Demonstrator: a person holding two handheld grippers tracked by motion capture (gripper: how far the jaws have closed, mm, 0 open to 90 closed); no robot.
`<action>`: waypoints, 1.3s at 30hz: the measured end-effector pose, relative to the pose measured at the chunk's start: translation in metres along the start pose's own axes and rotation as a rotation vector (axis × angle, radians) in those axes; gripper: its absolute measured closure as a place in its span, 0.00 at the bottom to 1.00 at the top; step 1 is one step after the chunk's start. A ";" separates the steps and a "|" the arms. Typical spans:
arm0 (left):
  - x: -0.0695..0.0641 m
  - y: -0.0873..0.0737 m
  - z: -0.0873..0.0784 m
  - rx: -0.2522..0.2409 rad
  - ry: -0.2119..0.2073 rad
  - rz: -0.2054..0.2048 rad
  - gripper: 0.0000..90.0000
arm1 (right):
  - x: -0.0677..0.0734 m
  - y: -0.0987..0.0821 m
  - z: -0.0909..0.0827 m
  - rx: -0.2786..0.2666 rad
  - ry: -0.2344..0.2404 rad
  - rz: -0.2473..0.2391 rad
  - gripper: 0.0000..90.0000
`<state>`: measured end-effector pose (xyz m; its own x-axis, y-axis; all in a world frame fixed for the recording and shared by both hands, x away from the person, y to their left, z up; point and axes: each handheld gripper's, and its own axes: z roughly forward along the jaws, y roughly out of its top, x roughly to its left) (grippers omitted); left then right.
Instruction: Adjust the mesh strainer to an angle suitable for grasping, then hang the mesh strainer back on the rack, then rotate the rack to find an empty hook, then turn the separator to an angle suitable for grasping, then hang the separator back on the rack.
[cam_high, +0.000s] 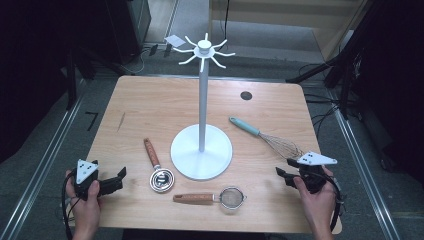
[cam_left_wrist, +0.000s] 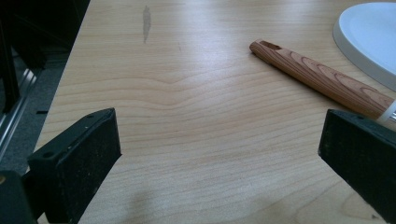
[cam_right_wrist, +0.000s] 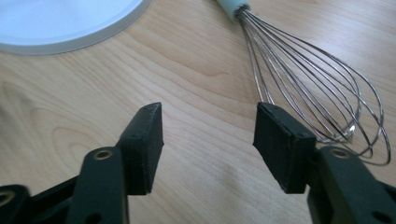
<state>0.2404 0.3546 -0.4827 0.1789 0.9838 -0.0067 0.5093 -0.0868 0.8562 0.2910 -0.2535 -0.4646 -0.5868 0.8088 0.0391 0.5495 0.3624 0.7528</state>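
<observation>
High view: a white utensil stand rises from the middle of a wooden counter, its hooks bare, while a person sets a gripper at each near corner. The left gripper rests well to the near left of the stand's round base, its fingers spread wide with nothing between them. The right gripper sits to the near right of the base, fingers parted about halfway and likewise empty.

Four utensils lie flat around the stand. A wood-handled ladle lies just left of the base, bowl toward the person, handle running away and slightly leftward. A small strainer lies in front of the base, its handle pointing left. A whisk with a pale green handle lies right of the base, its long axis slanting from the handle at the far end to the wire loops at the near end.

In the right gripper view the whisk's wires fan out just ahead and to the right of the fingers, the nearest loops almost beside the right-hand finger, and the handle leads away toward the stand. The right hand is plainly the nearer one to the whisk; reaching it looks to call for a short shift forward and rightward. In the left gripper view the ladle's handle crosses ahead of the right-hand finger, within easy reach of the left hand.
</observation>
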 end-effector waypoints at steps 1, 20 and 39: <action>0.000 0.000 0.000 0.003 -0.002 -0.002 0.00 | 0.001 0.004 -0.001 0.027 0.011 -0.005 0.42; 0.001 0.000 0.000 0.006 -0.027 -0.004 0.00 | -0.013 0.074 0.040 0.266 0.098 -0.112 0.43; 0.000 0.001 0.002 0.025 -0.037 0.010 0.00 | -0.023 0.121 0.077 0.423 0.067 -0.215 0.55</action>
<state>0.2424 0.3538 -0.4831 0.2152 0.9764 -0.0178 0.5280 -0.1010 0.8432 0.4166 -0.1926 -0.4252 -0.7430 0.6683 -0.0358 0.5972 0.6862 0.4153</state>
